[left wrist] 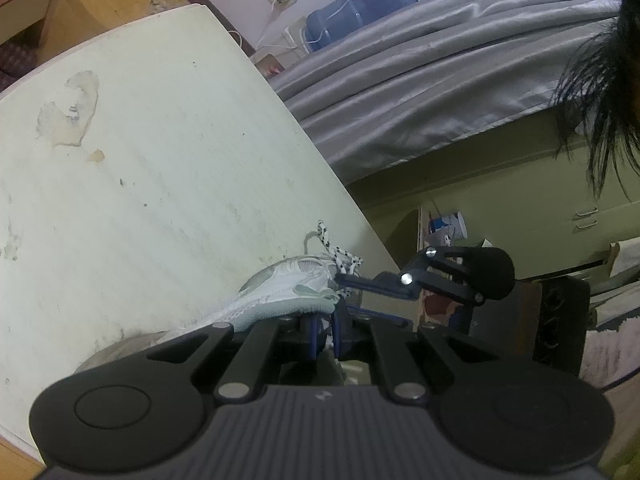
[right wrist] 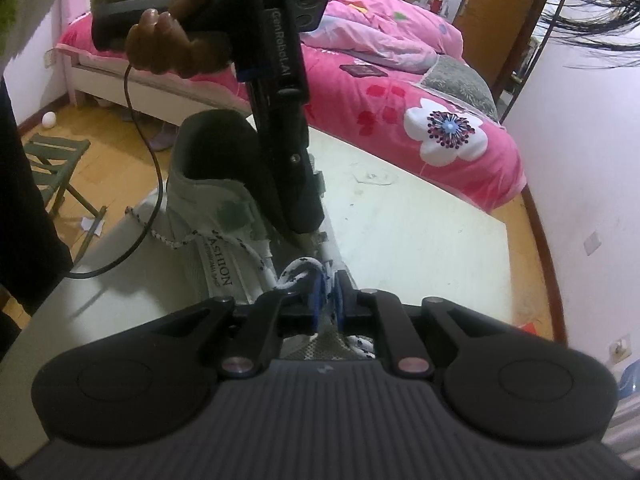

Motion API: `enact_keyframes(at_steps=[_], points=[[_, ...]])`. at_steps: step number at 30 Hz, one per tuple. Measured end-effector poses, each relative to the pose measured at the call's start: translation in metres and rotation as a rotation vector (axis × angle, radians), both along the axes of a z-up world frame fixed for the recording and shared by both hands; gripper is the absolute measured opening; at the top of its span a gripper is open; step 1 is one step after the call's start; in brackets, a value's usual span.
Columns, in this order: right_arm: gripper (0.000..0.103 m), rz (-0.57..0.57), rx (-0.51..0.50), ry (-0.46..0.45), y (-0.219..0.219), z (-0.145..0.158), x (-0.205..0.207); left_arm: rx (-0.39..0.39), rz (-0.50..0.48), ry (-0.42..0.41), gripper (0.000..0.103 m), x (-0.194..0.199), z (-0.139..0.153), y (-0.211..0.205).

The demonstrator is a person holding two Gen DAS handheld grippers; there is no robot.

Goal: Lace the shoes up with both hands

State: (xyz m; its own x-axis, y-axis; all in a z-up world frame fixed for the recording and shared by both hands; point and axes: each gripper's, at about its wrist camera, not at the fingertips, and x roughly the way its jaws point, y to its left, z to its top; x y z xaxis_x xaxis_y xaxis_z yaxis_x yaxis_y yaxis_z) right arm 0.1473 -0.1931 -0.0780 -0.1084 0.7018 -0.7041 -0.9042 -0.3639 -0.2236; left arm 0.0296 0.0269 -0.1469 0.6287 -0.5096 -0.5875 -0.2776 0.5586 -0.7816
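Observation:
A white high-top shoe (right wrist: 208, 216) stands on the cream table (right wrist: 420, 220); in the left wrist view only its toe end (left wrist: 288, 292) shows. My right gripper (right wrist: 328, 300) has its blue pads nearly together around a speckled white shoelace (right wrist: 300, 274) at the shoe's front. My left gripper (left wrist: 327, 332) is shut on another strand of lace close to the shoe. In the right wrist view the left gripper (right wrist: 308, 238) comes down from above beside the shoe's tongue, held by a hand (right wrist: 172, 40). The right gripper (left wrist: 340, 280) reaches the lace ends (left wrist: 340, 256) from the right.
The table's far edge (left wrist: 280, 92) runs next to a grey-covered bed (left wrist: 440, 60), with a blue water bottle (left wrist: 360, 4) behind it. A pink bed (right wrist: 400, 100) lies beyond the table, and a green folding stool (right wrist: 52, 160) stands on the floor. A black cable (right wrist: 152, 200) hangs beside the shoe.

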Motion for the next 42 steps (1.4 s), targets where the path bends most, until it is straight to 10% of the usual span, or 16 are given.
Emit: enact_keyframes(at_steps=[8, 17, 22, 29, 42], points=[[0.021, -0.150, -0.039, 0.183, -0.009, 0.020, 0.019, -0.022, 0.043, 0.010, 0.009, 0.000, -0.001, 0.000], [0.022, -1.114, -0.070, 1.498, -0.057, -0.030, 0.098, -0.084, 0.107, 0.017, 0.009, -0.004, -0.007, 0.003], [0.021, -1.368, -0.038, 1.914, -0.074, -0.072, 0.082, -0.109, 0.132, 0.026, 0.009, -0.007, -0.009, 0.005], [0.020, -1.453, -0.037, 2.109, -0.064, -0.090, 0.063, -0.132, 0.154, 0.029, 0.009, -0.010, -0.012, 0.007], [0.008, -1.536, -0.059, 2.123, -0.053, -0.092, 0.064, -0.106, 0.135, 0.007, 0.008, -0.013, -0.013, 0.005]])
